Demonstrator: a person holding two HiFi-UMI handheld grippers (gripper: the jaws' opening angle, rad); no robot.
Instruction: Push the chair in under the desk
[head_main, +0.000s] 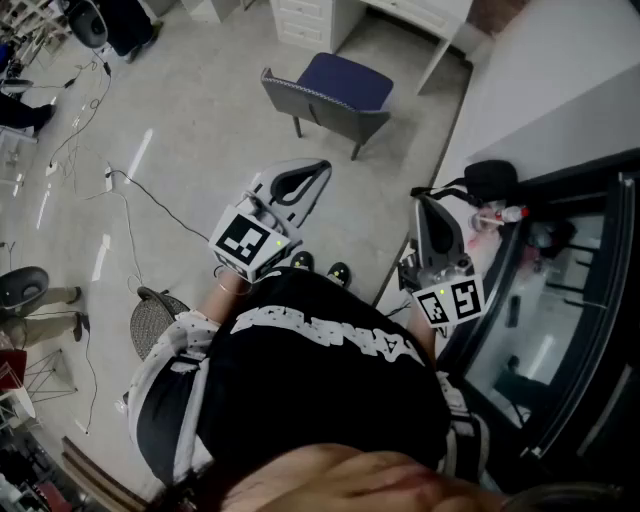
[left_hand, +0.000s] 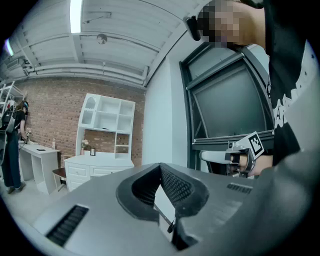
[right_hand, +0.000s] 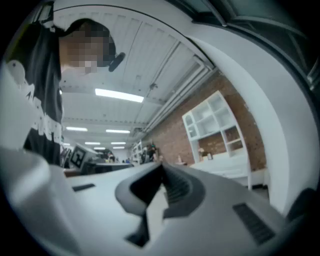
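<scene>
The chair, blue seat and grey back, stands on the floor in front of the white desk at the top of the head view, its back turned toward me. My left gripper is shut and empty, held level well short of the chair. My right gripper is likewise shut with nothing in it, beside the white wall. In the left gripper view the closed left gripper faces the white desk and shelf unit. The right gripper view shows the closed right gripper and the shelf unit.
Cables trail over the floor at the left. A dark glass-fronted frame and a white wall stand close on the right. A round black chair sits at the far left. A person stands by another desk.
</scene>
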